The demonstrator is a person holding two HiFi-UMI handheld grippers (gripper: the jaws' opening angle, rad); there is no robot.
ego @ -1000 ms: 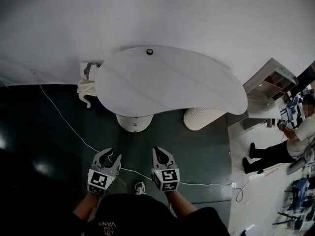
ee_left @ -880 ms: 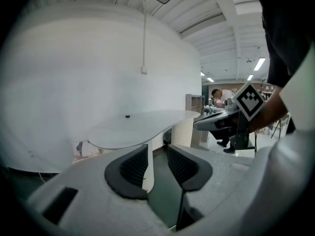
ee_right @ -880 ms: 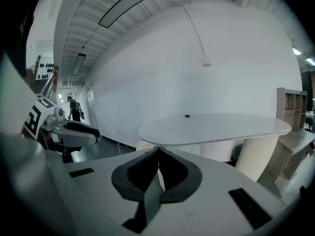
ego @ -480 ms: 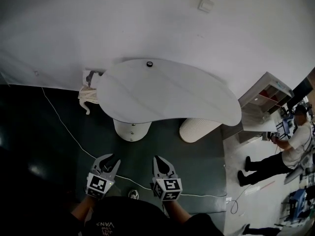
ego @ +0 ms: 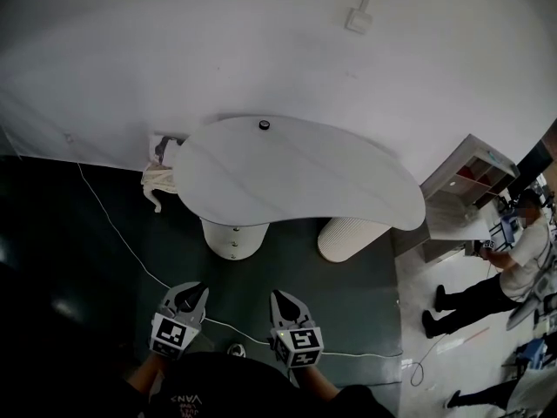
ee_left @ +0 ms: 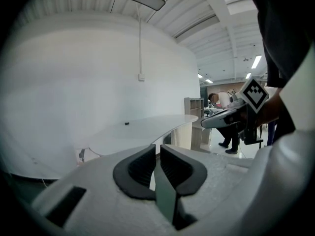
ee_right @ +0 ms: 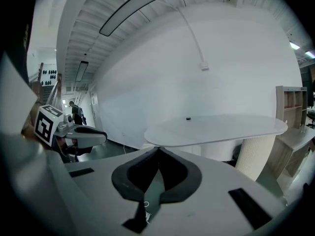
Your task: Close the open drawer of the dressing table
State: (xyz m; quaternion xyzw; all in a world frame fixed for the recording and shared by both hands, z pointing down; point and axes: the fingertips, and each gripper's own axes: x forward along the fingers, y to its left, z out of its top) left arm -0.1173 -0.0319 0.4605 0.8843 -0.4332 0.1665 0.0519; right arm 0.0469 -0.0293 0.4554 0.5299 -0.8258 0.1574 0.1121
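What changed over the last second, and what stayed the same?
The left gripper, wide open a second ago, is closing on nothing, its jaws now nearly together. The right gripper stayed shut and empty. The dressing table is untouched, both grippers well short of it.

A white cable (ego: 122,232) trails across the dark floor (ego: 70,259) while a person (ego: 513,268) stands near a wooden shelf unit (ego: 474,177) at right; a pale cloth (ego: 157,179) sits by the white wall (ego: 218,42).

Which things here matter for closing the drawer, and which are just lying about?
Job: dressing table; round pedestal beneath it.
Lying about: small black object on top; floor cable; cloth by the wall; shelf unit.
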